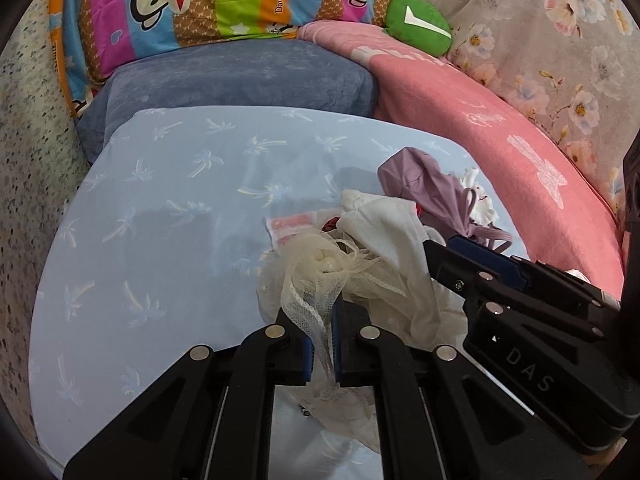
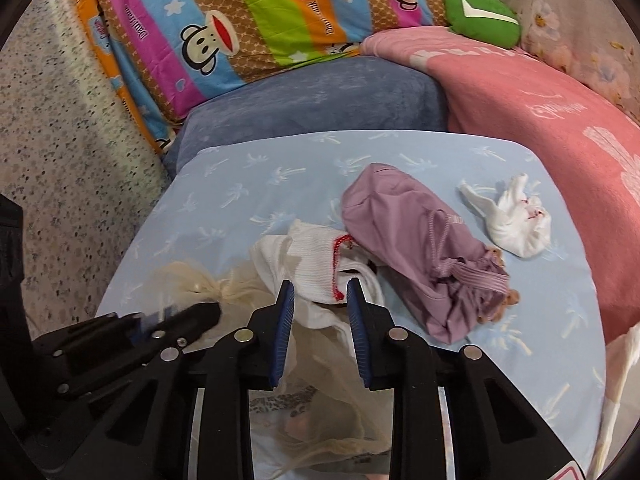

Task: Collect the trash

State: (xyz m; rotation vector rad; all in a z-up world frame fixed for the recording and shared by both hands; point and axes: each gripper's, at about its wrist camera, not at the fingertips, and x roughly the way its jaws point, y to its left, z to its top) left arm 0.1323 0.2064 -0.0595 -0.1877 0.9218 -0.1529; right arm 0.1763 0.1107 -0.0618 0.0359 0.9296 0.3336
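Your left gripper [image 1: 322, 320] is clenched on the cream mesh cloth [image 1: 320, 276]: the net fabric is pinched between the two blue pads and hangs through the narrow gap below them. The bunched part of this cloth, with small pearl-like beads, lies just ahead of the tips, on the light blue table [image 1: 160, 220].

Your right gripper [image 2: 320, 300] has its jaws partly apart. The white knitted cloth [image 2: 316, 256] with a red thread lies between the two blue pads and just in front of them. I cannot tell if the pads press on it; a gap is visible on each side of the fabric.

Just beside this white cloth, to the right in the right wrist view, lies the purple drawstring bag [image 2: 420, 240]. Further right, apart from the bag, is a crumpled white tissue [image 2: 516, 220] with small red marks. A pink blanket [image 2: 540, 112] borders the table on that side.
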